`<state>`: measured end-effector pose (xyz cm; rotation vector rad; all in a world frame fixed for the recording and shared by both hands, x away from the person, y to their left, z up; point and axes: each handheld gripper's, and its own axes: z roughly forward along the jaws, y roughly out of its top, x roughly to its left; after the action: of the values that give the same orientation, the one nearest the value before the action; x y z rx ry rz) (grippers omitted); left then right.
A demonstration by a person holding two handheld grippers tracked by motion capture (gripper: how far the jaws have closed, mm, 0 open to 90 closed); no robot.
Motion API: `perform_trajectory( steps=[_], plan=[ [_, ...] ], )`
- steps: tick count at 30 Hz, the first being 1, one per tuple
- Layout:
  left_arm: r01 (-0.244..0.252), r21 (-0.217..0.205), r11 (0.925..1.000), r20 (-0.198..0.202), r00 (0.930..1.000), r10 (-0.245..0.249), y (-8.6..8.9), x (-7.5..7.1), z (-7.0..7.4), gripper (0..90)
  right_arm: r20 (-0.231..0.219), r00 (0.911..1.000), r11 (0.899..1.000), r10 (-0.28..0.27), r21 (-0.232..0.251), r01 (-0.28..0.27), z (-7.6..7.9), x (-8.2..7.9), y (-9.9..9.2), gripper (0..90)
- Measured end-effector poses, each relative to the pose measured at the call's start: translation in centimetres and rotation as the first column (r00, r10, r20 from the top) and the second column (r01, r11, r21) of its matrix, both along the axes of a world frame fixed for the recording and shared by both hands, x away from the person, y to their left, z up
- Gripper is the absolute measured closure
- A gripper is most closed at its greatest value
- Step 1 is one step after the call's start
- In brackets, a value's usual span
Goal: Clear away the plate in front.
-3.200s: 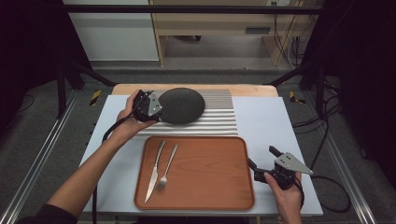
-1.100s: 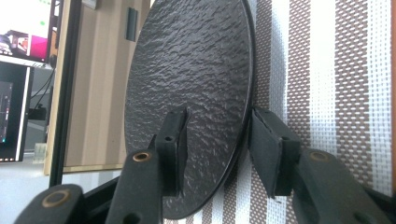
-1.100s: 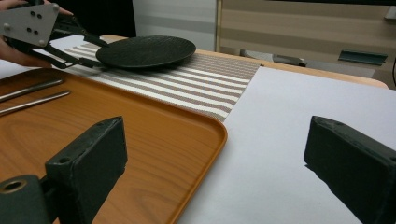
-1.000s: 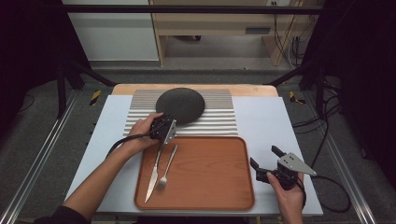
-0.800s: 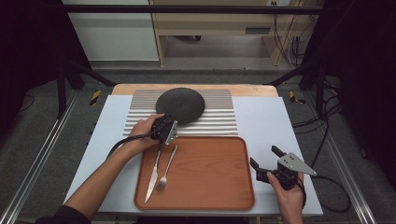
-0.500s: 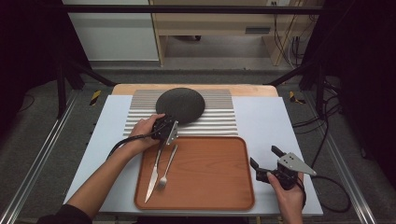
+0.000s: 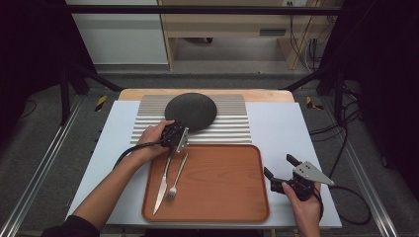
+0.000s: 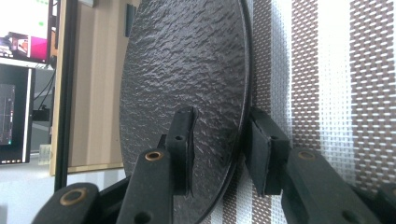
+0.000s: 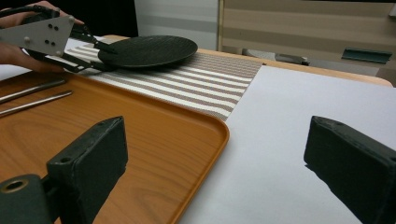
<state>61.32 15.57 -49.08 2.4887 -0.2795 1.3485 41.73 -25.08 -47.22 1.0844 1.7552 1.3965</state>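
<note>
A round black textured plate (image 7: 190,111) lies on a striped mat (image 7: 232,129). My left gripper (image 7: 184,131) is at the plate's near-left rim. In the left gripper view the left gripper (image 8: 219,140) is open, one jaw over the plate (image 8: 187,70) and the other just outside its rim. The right gripper view shows the plate (image 9: 149,50) with the left gripper (image 9: 95,56) at its edge. My right gripper (image 7: 278,166) hovers open over the pale table right of the tray. Nothing is between the jaws of the right gripper (image 9: 215,158).
An orange wooden tray (image 7: 222,173) lies in front of the mat, with a knife (image 7: 162,182) and a fork (image 7: 177,177) at its left side. The tray's corner (image 9: 205,130) is just left of my right gripper. The table's near edge is close below it.
Since about three seconds ago my left gripper has moved from the plate's left side to its near-left rim. Over the last second neither hand has visibly moved.
</note>
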Motion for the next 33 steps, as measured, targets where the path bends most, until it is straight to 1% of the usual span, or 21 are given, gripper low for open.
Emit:
perform_trajectory(
  steps=[14,16,20,23,25,33],
  plan=[
    [0.004,0.014,0.9999,-0.009,1.0,-0.004,-0.27,0.24,-0.18,73.3,0.003,1.0,1.0,-0.002,0.004,0.002,-0.01,0.01,-0.19,6.1],
    [0.001,0.007,1.0,-0.019,0.9998,-0.001,-0.25,0.3,-0.13,73.8,0.002,1.0,1.0,-0.001,0.006,0.001,-0.01,0.01,-0.22,6.0],
    [0.005,0.018,0.9998,-0.012,0.9999,-0.005,-0.29,0.29,-0.17,74.5,0.002,1.0,1.0,0.0,0.007,0.0,0.01,0.0,-0.19,6.0],
    [0.005,0.021,0.9998,-0.015,0.9999,-0.004,-0.32,0.27,-0.19,75.3,0.0,1.0,1.0,0.0,0.007,0.0,-0.05,0.04,-0.15,6.0],
    [-0.004,0.015,0.9999,-0.021,0.9998,0.004,-0.36,0.28,-0.14,76.7,0.001,1.0,1.0,0.0,0.006,0.0,-0.04,0.05,-0.14,6.0],
    [0.002,0.022,0.9998,-0.022,0.9998,-0.001,-0.39,0.17,-0.06,77.8,0.002,1.0,1.0,-0.001,0.009,0.001,0.0,0.01,-0.19,6.0]
  ],
)
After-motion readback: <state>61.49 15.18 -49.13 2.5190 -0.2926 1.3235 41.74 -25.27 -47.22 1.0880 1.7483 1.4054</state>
